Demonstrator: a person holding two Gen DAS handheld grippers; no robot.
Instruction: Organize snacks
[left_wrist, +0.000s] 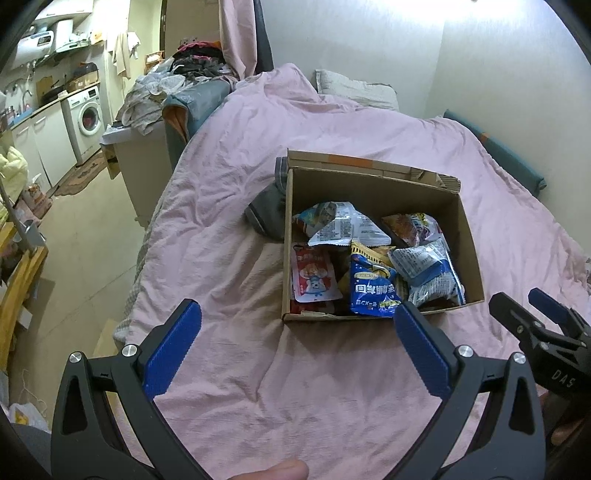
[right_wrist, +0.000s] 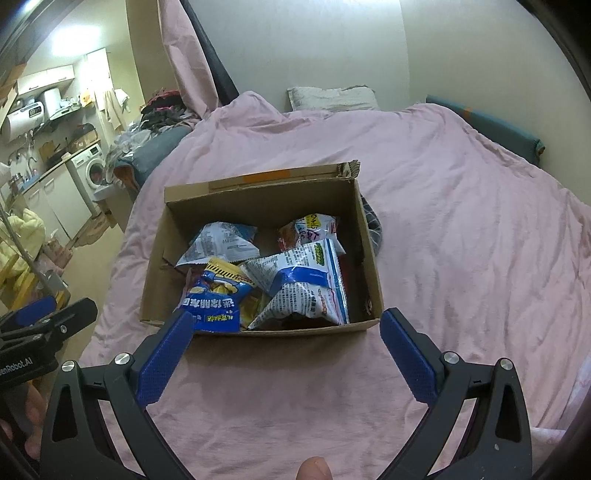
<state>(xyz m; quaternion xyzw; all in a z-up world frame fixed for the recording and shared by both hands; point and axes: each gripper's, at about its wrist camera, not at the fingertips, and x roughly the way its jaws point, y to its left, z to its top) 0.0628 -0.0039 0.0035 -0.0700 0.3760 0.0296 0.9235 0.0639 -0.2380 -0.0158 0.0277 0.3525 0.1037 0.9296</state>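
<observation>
left wrist view: my left gripper (left_wrist: 297, 317) jaws apart, holding nothing, low centre over the pink bedcover (left_wrist: 229, 206); cardboard box (left_wrist: 469, 240) of snack bags (left_wrist: 373, 288) mid-frame; my right gripper (left_wrist: 526, 301) at right edge, jaws parted | right wrist view: right gripper (right_wrist: 286, 325) jaws apart, empty; box (right_wrist: 369, 258) centre, snack bags (right_wrist: 218, 299) inside.

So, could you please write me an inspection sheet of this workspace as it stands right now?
Surface: pink bedspread, wrinkled.
Job's things: open cardboard box on the bed, snack packets inside, among them a blue packet and a white-and-blue packet.
Clutter: grey cloth against the box's side.
Grippers: left gripper and right gripper both open, empty, short of the box.
Cables: nothing seen.
Surroundings: pillow, washing machine, clothes pile.
</observation>
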